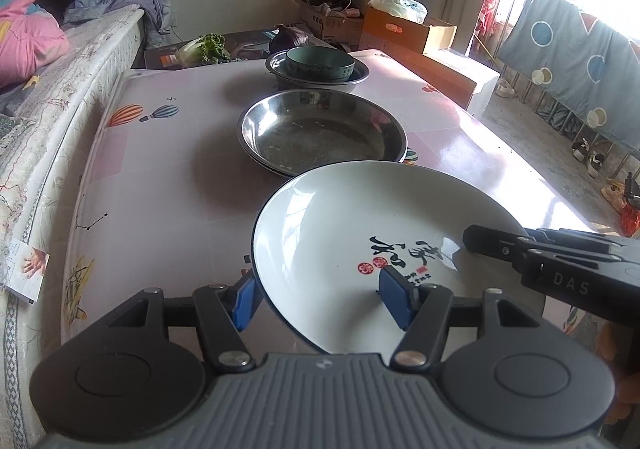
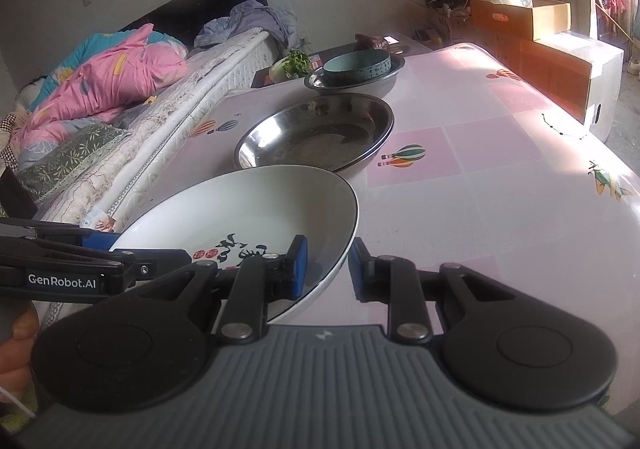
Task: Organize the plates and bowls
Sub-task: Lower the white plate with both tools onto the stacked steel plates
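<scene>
A bedside tabletop [image 1: 160, 177] carries steel basins. Both grippers, left [image 1: 320, 301] and right [image 2: 326, 269], straddle the white plate's [image 1: 340, 217] rim, parted, unclamped; glazed ceramic looks slippery, breakable.

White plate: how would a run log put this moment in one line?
white plate | both claws straddle rim, open | metal dish beyond

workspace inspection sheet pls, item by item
surface: pink balloon-print tabletop, glossy.
job's things: white ceramic plate with black calligraphy; stacked steel basins; teal bowl inside a farther steel basin.
clutter: leafy vegetable beyond the table.
grippers: left gripper and right gripper each straddle the plate's rim, jaws not closed.
cables: nothing seen.
surroundings: bed with pink quilt, cardboard boxes.
</scene>
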Motion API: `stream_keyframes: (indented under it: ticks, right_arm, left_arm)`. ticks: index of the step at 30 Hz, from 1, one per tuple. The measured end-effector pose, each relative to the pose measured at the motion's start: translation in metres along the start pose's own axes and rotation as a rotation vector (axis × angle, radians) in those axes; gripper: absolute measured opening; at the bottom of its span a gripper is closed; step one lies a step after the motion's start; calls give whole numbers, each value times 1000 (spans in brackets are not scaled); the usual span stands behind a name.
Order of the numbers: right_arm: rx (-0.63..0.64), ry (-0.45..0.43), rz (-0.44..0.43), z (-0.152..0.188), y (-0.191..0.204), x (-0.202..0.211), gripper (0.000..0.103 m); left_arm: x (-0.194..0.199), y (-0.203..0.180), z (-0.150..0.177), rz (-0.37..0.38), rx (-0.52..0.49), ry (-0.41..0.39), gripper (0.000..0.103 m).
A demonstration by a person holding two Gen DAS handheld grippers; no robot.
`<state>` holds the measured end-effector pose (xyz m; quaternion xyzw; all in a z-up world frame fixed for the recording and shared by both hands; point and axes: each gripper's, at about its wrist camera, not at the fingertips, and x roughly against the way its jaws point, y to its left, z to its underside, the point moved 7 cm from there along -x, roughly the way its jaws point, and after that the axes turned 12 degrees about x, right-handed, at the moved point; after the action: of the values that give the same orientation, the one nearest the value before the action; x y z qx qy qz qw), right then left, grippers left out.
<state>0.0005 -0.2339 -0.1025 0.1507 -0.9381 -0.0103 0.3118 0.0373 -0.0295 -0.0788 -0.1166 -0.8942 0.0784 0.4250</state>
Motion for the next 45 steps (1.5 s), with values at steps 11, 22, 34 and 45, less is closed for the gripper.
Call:
stream_keyframes:
  ticks: [11, 22, 34, 45]
  right_arm:
    - [0, -22, 2, -30, -9, -7, 23]
    - [-17, -11, 5, -67, -31, -44, 23]
    - [-62, 66, -21, -81, -57, -107, 23]
    - [-89, 112, -26, -82, -69, -139, 23]
  left_arm:
    - [-3, -6, -31, 5, 0, -27, 63]
    - [-35, -11, -73, 0, 0, -13, 63]
    - [-84, -3, -99, -28, 22, 46, 63]
    - [-106, 5, -104, -34, 45, 90, 63]
